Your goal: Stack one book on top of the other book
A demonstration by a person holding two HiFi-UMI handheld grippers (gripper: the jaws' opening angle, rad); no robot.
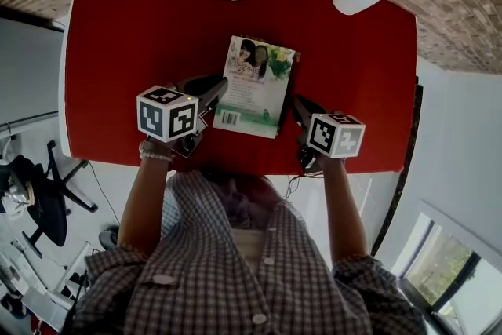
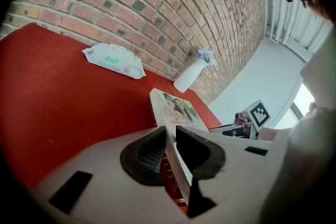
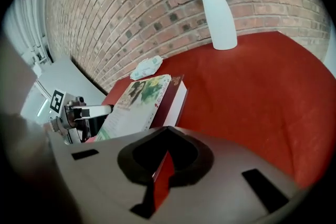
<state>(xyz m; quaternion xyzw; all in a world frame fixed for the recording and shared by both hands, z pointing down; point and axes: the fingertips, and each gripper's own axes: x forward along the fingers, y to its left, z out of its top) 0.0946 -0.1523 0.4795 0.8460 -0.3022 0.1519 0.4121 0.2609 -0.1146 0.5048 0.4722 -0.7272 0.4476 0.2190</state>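
At the worktop (image 1: 118, 51) centre, the upper book (image 1: 255, 82) lay on the lower book (image 3: 177, 99). The left gripper (image 2: 170, 132) fingers clamped its near-left edge, probably for alignment. The right gripper (image 3: 167, 139) fingers were shut, empty, alongside.

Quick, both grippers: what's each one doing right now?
Left gripper: jaws closed on the book.
Right gripper: jaws closed, holding nothing.

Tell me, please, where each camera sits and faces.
Head view: on the person's head, looking steeply down on the red table; forearms, shirt, left gripper and right gripper show.
Left gripper view: on that gripper, facing the brick wall; its jaws show.
Right gripper view: likewise, facing the white vase; its jaws show.
Shared: both gripper views see the stacked books.
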